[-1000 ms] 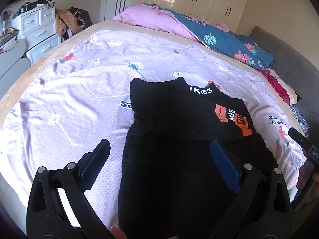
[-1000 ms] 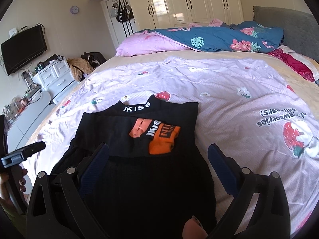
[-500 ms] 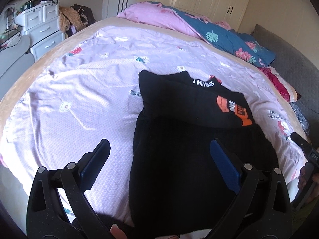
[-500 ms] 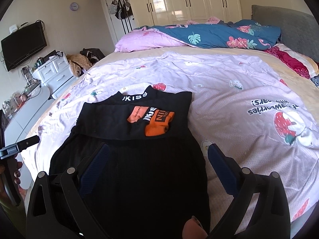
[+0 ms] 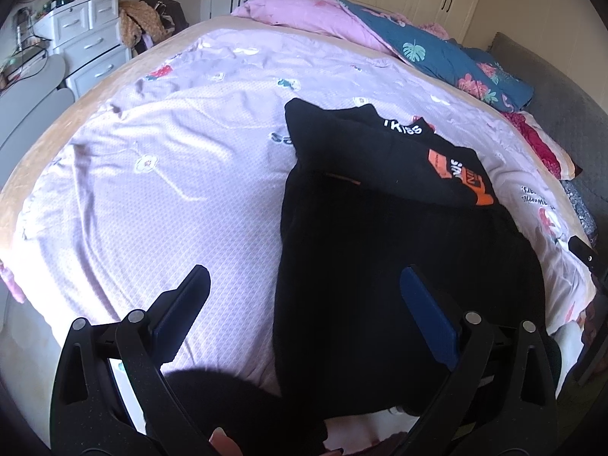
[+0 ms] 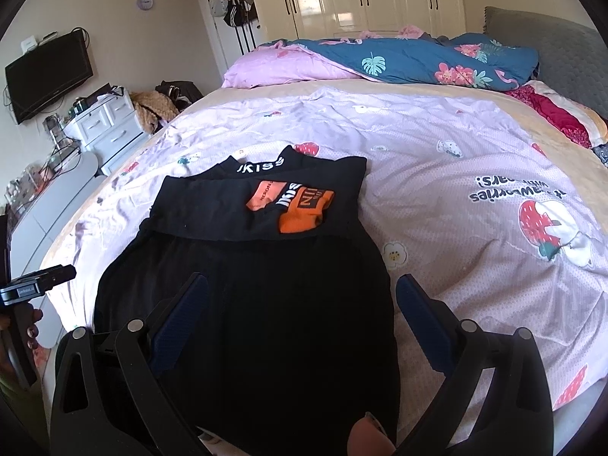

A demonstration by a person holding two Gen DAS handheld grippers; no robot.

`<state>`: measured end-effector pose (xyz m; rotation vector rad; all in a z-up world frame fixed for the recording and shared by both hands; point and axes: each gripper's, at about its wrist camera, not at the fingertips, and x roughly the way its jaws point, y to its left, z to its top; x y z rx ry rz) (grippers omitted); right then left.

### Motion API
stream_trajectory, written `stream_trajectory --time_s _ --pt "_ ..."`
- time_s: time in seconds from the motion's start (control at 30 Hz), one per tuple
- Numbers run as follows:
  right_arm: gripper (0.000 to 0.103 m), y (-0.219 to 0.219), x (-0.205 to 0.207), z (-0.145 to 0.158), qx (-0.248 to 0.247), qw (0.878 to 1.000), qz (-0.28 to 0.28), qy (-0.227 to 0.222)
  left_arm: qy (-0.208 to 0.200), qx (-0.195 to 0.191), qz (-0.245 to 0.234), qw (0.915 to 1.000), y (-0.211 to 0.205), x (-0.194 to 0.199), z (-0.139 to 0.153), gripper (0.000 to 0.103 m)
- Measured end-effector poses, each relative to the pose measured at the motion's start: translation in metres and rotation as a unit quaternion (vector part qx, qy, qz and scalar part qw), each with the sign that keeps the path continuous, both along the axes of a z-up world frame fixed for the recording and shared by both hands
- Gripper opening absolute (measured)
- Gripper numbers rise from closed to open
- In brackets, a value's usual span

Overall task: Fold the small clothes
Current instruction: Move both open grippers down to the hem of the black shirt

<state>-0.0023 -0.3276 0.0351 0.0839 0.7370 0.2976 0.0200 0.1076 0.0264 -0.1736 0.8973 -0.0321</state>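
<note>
Garment (image 6: 266, 304): one black piece of clothing lying flat on the lilac bedspread (image 6: 456, 174), near the foot edge of the bed. Its far end is folded back over itself, showing a white-lettered waistband (image 6: 260, 167) and an orange printed patch (image 6: 304, 209). The lower portion spreads wider and reaches the mattress edge.

Left gripper (image 5: 304, 311): jaws spread wide, holding nothing. One blue pad hangs over bare bedspread, the other over the garment's near left portion. Contact with the fabric cannot be confirmed.

Right gripper (image 6: 302, 311): jaws likewise wide apart and empty, straddling the garment's near right portion.

Surroundings: rolled pink and blue floral duvet (image 6: 380, 62) at the far side of the bed, white drawer unit (image 6: 110, 129) to the left, cream wardrobes (image 6: 364, 0) behind.
</note>
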Motion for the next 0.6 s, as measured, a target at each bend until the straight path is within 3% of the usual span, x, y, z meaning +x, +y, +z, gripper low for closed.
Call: stream_trajectory --time_s 0.6 --pt "0.099 -0.012 -0.021 -0.022 -0.019 0.999 0.002 0.031 0.053 0.002 -0.009 0.9985 0.011 -0.024 -0.036 0.094"
